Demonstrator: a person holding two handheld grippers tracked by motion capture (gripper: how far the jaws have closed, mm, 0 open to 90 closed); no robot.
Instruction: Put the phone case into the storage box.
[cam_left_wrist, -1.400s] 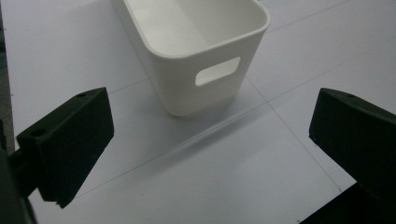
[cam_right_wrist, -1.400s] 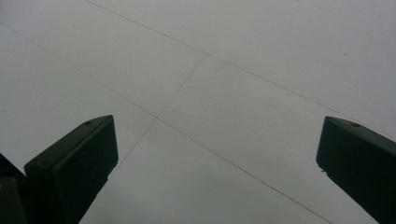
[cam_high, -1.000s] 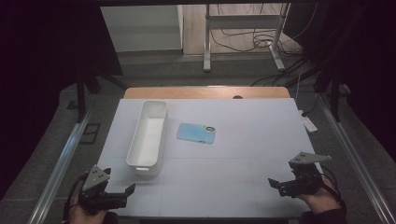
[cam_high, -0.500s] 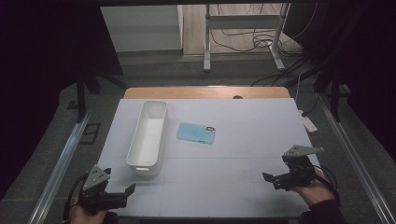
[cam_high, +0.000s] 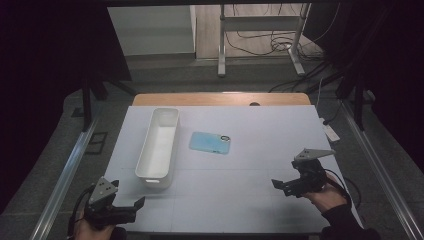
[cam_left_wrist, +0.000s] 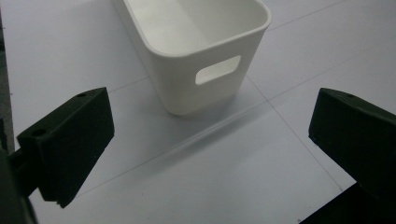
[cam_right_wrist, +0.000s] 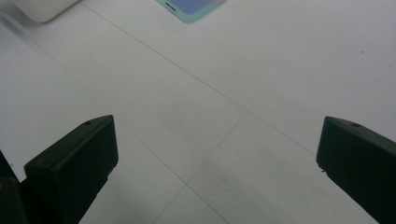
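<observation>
Table (cam_high: 250, 150): white sheet over a wooden top; a strip of wood shows along the far edge. Near edge runs just past both hands.
Bin (cam_high: 159, 144): long white bin, left of centre, lengthwise front to back. Its near end with the handle slot faces the left tool. Looks empty as far as the inside shows.
Phone (cam_high: 210, 143): light blue, lying flat just right of the bin, apart from it, camera end to the right.
Left tool (cam_high: 127, 207): at the near left corner, close to the table's near edge, jaws wide apart, nothing between them. In the left gripper view the bin's near end (cam_left_wrist: 205, 70) sits ahead, between the jaw lines, well clear of them.
Right tool (cam_high: 281, 186): near right of the table, jaws wide apart, holding nothing, pointed left and inward. In the right gripper view the phone's corner (cam_right_wrist: 189, 8) is at the top edge, bare sheet between.
Open room: the whole near half between the tools is bare; right half beyond the phone also bare.
Change vs 1.0 s ago: right tool has come inward and forward from the right edge; left tool about where it was; bin and phone unmoved.
</observation>
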